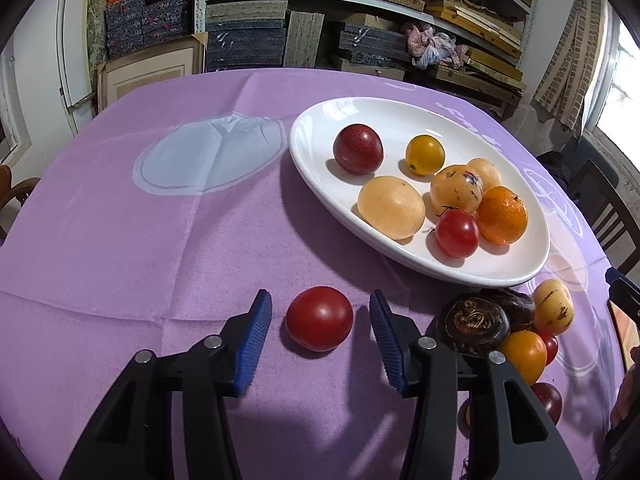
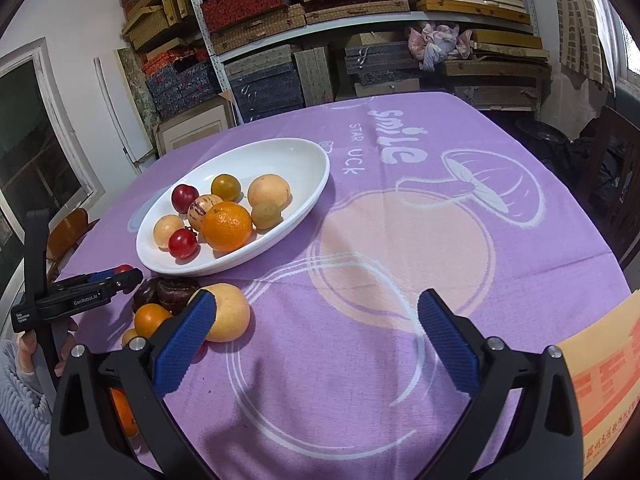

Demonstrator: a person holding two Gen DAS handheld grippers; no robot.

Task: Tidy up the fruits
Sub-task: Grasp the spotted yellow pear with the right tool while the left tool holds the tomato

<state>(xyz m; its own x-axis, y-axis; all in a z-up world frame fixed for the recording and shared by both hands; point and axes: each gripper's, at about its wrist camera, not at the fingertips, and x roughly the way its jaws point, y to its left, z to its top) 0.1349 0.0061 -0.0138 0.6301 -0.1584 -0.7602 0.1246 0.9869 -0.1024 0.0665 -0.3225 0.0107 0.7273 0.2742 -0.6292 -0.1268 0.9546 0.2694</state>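
Tomato (image 1: 319, 318) sits low in the middle of the left wrist view, alone on the purple cloth (image 1: 140, 240), framed by the left gripper (image 1: 320, 340). Its blue pads (image 1: 256, 334) stand a little off each flank with cloth showing in both gaps, so nothing is pinched. No earlier view tells how they came there. It looks small, round, light and glossy, so likely slick, with a thin skin that would bruise or split under a hard squeeze. Best hold, I judge, is across its widest middle with the ribbed pads square on opposite sides, closing only until it stops rolling. White plate (image 1: 320, 136) lies at upper right of that view, holding seven fruits with bare room at its left end. More loose fruit (image 1: 520, 354) crowds the lower right corner, close to the right finger, and could be nudged. In the right wrist view, the right gripper (image 2: 316, 334) fills the bottom, fingers spread wide over bare cloth, holding nothing.
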